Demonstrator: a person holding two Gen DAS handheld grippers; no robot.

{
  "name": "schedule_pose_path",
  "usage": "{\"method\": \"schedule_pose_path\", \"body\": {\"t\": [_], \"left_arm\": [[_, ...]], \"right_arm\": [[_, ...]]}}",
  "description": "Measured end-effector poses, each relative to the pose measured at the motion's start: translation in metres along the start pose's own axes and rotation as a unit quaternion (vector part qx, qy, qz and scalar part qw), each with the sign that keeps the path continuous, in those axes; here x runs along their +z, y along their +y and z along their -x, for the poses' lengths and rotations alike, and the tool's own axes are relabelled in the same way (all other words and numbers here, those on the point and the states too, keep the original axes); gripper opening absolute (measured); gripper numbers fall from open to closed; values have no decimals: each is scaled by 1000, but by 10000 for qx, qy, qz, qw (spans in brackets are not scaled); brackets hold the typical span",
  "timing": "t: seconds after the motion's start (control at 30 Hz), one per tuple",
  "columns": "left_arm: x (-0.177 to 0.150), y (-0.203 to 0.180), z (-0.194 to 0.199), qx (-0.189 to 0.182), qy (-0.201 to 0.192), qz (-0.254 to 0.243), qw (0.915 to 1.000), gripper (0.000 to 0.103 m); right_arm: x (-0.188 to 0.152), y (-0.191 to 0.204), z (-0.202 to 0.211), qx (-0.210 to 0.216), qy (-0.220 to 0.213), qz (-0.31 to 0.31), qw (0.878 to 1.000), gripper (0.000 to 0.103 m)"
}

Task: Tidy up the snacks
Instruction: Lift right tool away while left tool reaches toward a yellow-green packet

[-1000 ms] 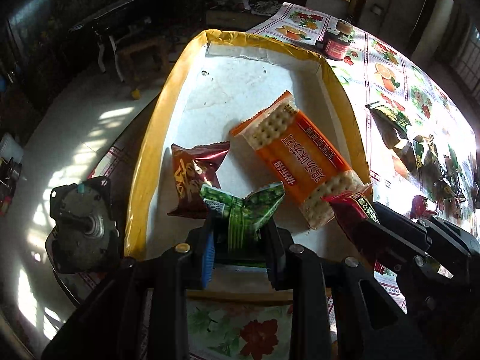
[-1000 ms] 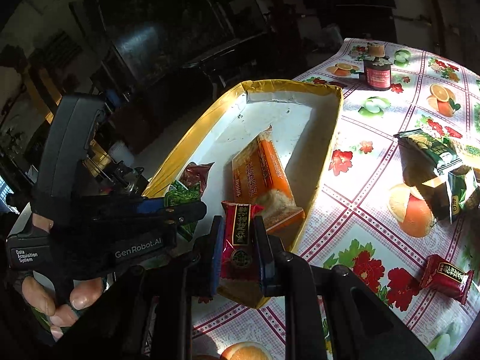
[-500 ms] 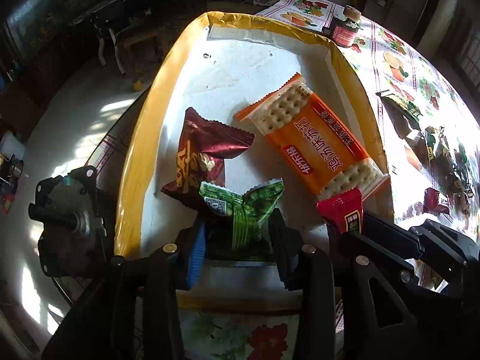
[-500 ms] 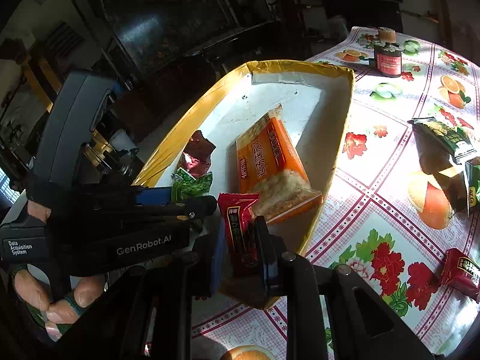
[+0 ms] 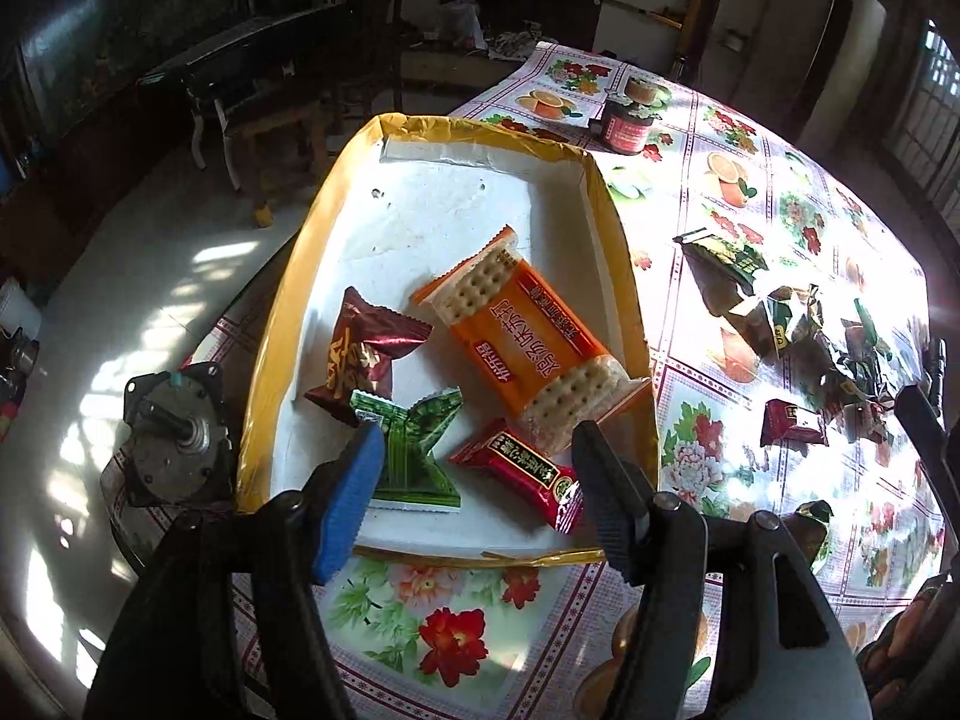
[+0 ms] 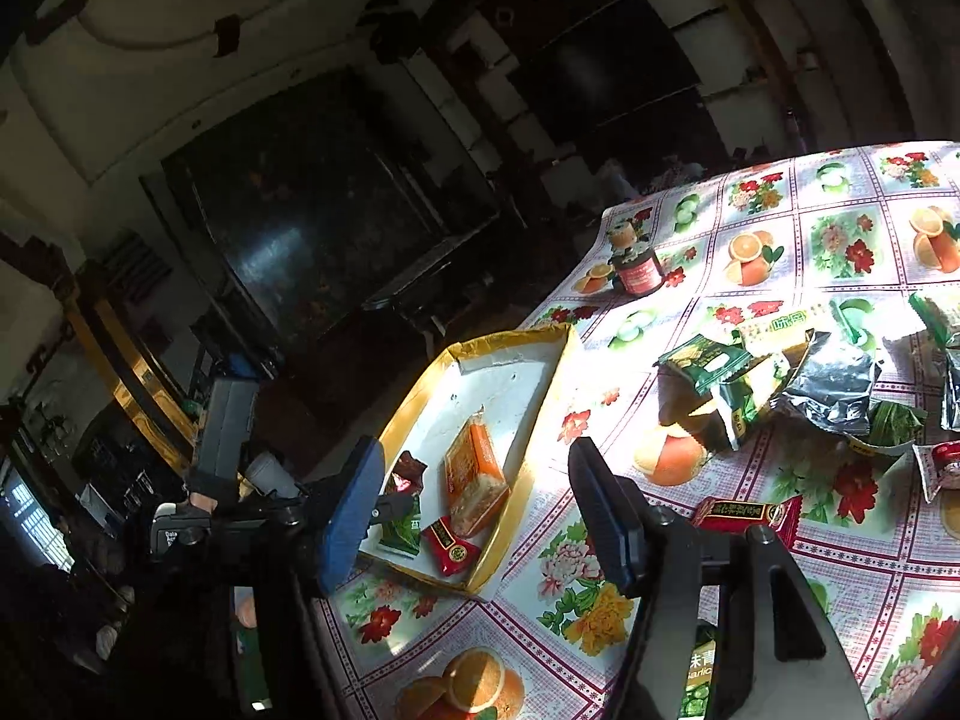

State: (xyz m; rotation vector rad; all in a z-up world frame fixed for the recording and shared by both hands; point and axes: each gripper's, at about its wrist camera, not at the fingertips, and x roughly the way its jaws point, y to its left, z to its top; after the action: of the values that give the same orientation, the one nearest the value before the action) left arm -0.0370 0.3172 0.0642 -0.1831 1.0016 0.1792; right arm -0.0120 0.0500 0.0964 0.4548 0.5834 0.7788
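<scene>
**Both grippers empty, next snacks are off to the right**

Big picture first: the floral tablecloth (image 5: 690, 438) has a yellow-rimmed tray (image 5: 270, 324) on its left part and a loose heap of snack packets (image 6: 798, 384) well off to the right. The tray already holds four things: an orange cracker pack (image 5: 528, 336) lying diagonally across the middle, a maroon packet (image 5: 360, 354) beside it, a green packet (image 5: 414, 456) and a small red packet (image 5: 522, 474) at the near end.

The left gripper (image 5: 477, 480) hangs over that near end, jaws opening, with the green and red packets lying flat on the tray floor below, not pinched. The right gripper (image 6: 474, 510) is opening too, nothing between its pads, and it's aimed out over the table with the tray off to its left.

What matters for the next grab, I'd say: the closest loose piece is a dark red bar (image 6: 750, 513) lying flat just right of the right gripper, long axis running roughly left-right. So the right hand is clearly the nearer one, and it'd probably need to close across the bar's short side.
</scene>
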Motion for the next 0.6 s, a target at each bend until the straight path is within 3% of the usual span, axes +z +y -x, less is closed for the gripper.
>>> {"method": "schedule_pose_path", "body": {"t": [0.1, 0.17, 0.23, 0.3, 0.4, 0.43, 0.47, 0.6], "left_arm": [[-5, -23, 7, -159, -3, -193, 9997, 67], [-8, -39, 11, -279, 18, -322, 9991, 67], [-12, -55, 14, -367, 38, -451, 9983, 68], [-16, -72, 17, -474, 74, -588, 9971, 68], [-24, -98, 20, -586, 97, -840, 9947, 68], [-26, -108, 20, -613, 109, -928, 9937, 68], [-29, -115, 21, -640, 129, -1004, 9928, 68], [-37, -138, 20, -674, 182, -1242, 9898, 68]], "right_arm": [[11, -14, 60, 312, -1204, -407, 9914, 81], [16, -19, 103, 453, -2083, -542, 9755, 88], [18, -20, 149, 559, -2976, -624, 9510, 99], [18, -24, 192, 699, -3806, -750, 9190, 99], [23, -30, 238, 862, -4587, -1064, 8780, 101], [25, -29, 250, 857, -4720, -1100, 8705, 101], [28, -26, 260, 794, -4801, -1076, 8669, 101], [42, 12, 289, 29, -4777, -89, 8785, 100]]}}
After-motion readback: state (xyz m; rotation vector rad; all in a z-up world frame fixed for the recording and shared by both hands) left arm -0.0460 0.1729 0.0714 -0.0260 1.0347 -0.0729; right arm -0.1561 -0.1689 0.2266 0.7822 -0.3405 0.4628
